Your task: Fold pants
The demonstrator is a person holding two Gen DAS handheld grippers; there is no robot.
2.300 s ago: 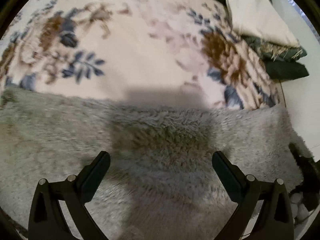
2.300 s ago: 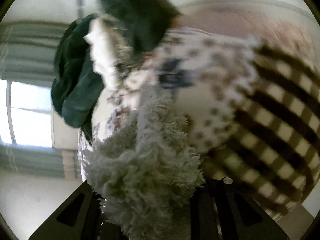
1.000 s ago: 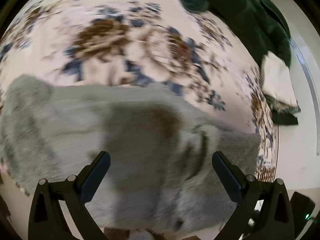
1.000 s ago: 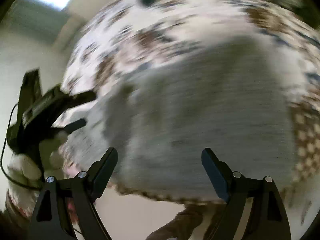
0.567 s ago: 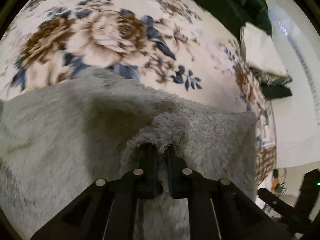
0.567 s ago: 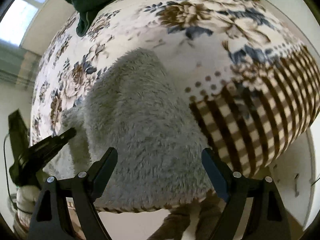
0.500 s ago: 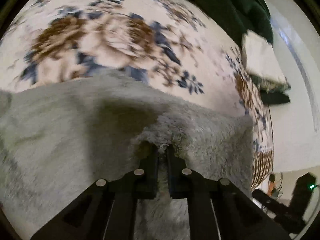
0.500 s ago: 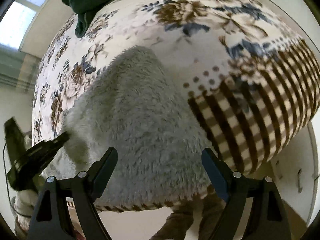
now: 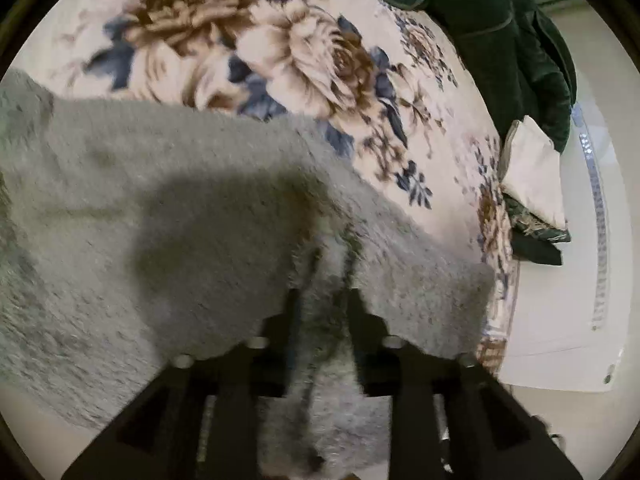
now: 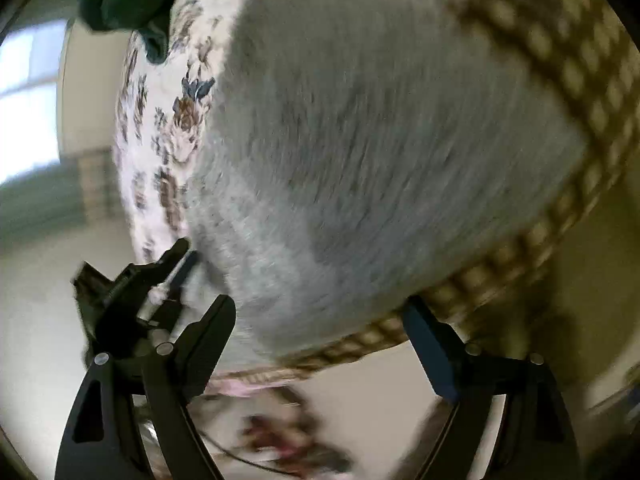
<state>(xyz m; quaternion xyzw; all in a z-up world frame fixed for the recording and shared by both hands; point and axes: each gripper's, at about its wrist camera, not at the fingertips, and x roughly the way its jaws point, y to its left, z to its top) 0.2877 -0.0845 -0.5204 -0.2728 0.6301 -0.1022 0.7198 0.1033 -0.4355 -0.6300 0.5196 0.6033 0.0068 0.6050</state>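
Daylight came from a window (image 10: 24,92) at left. A dark shadow fell on the pants (image 9: 208,216). The right view was motion-blurred; fisheye edges bent and darkened.

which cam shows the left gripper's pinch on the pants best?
Left wrist. The left gripper sits centred and close, fingers shut on a raised ridge of the grey pants. The right wrist view shows that gripper only from the side, small and blurred at the pants' edge, so the pinch itself is hard to read there.
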